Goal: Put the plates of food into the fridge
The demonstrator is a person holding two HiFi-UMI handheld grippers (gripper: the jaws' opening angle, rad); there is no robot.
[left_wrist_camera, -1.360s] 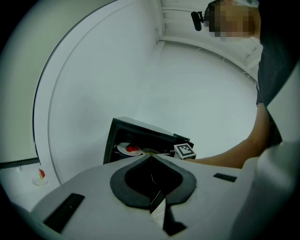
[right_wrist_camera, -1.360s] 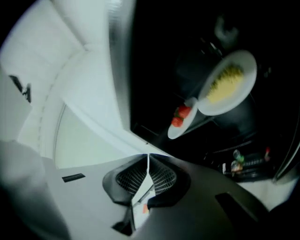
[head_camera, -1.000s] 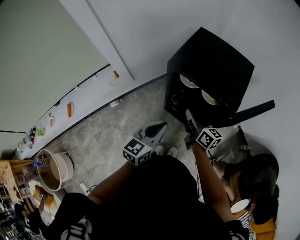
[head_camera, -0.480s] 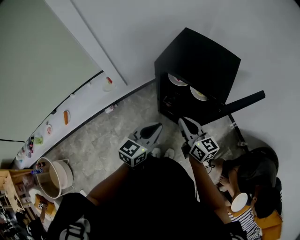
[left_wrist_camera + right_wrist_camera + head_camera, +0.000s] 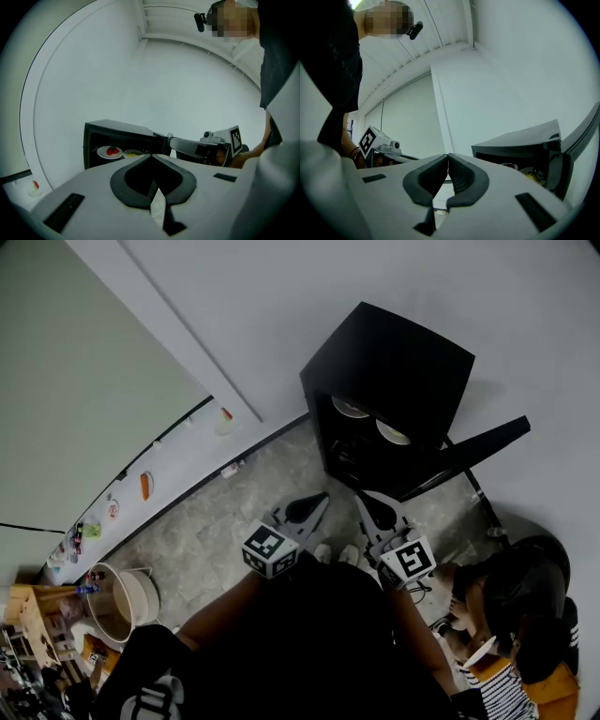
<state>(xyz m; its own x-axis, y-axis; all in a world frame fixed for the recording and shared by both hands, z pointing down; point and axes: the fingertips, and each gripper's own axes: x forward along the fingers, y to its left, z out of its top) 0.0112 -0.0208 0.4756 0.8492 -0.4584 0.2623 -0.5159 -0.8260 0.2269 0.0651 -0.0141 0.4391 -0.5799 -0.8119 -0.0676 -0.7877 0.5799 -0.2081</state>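
With my left gripper (image 5: 317, 502) and right gripper (image 5: 366, 503) both pressed shut on nothing, the two plates (image 5: 352, 408) sit inside the open fridge (image 5: 394, 357): stiff, brittle crockery that I'd pinch at the rim and keep level.

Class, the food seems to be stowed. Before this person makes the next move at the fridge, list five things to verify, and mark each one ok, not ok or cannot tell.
1. Both plates inside the fridge: ok. The plate with red food and the plate with yellow food sit side by side on a shelf.
2. Left gripper empty, fingers closed: ok.
3. Right gripper empty, fingers closed: ok.
4. Fridge door shut: not ok. It stands open.
5. Door's swing path clear: cannot tell. A crouching person is close by on that side.
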